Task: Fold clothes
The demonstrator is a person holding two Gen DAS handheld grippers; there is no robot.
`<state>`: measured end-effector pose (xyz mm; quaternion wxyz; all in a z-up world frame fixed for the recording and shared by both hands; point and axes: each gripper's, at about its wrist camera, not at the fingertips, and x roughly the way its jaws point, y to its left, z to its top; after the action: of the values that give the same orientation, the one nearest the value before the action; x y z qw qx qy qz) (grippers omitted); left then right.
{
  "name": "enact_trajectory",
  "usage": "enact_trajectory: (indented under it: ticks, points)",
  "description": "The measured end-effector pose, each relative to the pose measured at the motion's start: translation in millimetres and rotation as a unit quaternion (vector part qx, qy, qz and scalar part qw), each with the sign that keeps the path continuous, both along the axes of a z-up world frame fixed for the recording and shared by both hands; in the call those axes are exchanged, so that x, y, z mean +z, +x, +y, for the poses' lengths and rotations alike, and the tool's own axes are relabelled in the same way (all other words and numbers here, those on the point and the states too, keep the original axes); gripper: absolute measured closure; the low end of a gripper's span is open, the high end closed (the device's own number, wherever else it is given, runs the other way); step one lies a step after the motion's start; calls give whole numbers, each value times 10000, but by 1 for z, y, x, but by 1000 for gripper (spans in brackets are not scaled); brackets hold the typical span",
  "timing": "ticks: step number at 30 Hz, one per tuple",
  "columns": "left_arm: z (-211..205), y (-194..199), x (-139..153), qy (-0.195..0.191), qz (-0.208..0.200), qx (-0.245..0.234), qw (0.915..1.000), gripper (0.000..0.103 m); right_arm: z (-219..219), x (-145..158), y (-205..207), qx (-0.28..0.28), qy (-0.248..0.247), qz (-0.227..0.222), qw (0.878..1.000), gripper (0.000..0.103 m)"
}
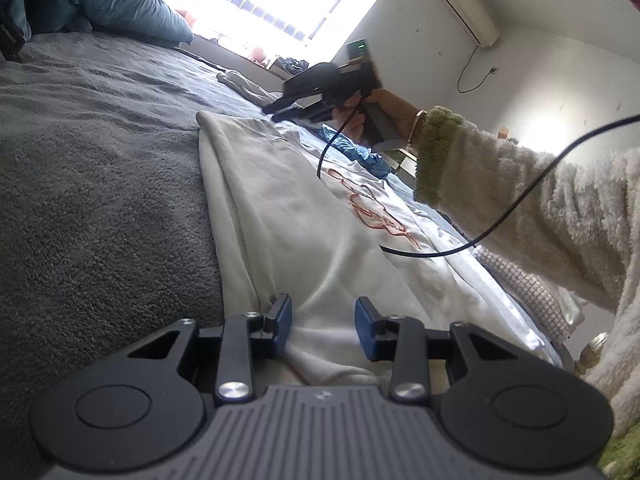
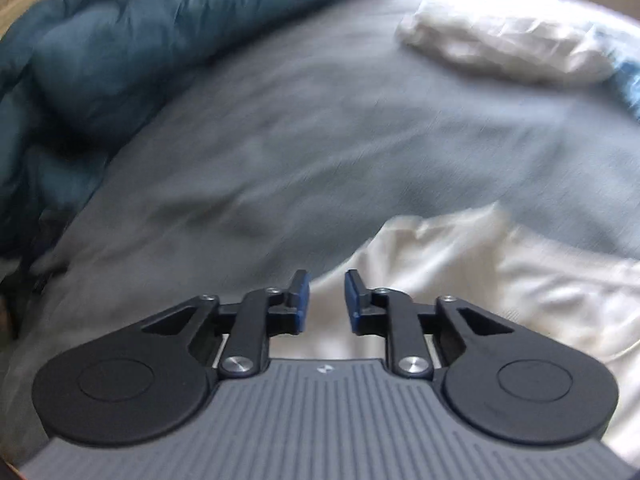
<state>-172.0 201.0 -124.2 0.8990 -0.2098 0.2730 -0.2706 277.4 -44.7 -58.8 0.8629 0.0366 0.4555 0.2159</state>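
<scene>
**Mid-fold, between grips**

White garment point(image 1: 304, 216) lies flat on the grey blanket point(image 1: 100, 160), centre frame. Left gripper point(image 1: 323, 326) spread astride its near hem (pads apparently not pinching). Right gripper point(image 2: 327, 294) parted, empty, above the cloth edge. Next, probably: pinch corners, fold over.

No text or label here is legible.

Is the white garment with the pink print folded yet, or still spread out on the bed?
Mostly spread: the white garment lies long and flat across the grey blanket, print up. One long edge looks turned under; cannot tell whether that is a fold.
</scene>
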Motion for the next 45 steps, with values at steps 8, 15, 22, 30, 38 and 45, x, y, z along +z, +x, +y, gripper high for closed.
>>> enact_trajectory:
  ticks: [8,15,22,30,38,45]
  points:
    - [0,-1,0,-63,9,-11,10000,66,-1,23,-17,-914,-1617,-1388,9727,72]
    - [6,2,-1,-213,61,-12,9998,66,-5,90,-124,321,-963,-1054,9892,71]
    - [10,0,-2,-343,93,46,9994,67,25,50,-242,1454,-531,-201,9877,71]
    - [-2,-24,28,257,-492,344,9979,57,-14,83,-310,1150,-599,-801,9883,71]
    - [-51,-18,31,1112,-325,278,9929,57,-12,55,-352,1306,-234,-1050,9856,70]
    - [-47,-26,42,1452,-128,396,9885,55,-5,-11,-370,1311,-22,-653,9892,70]
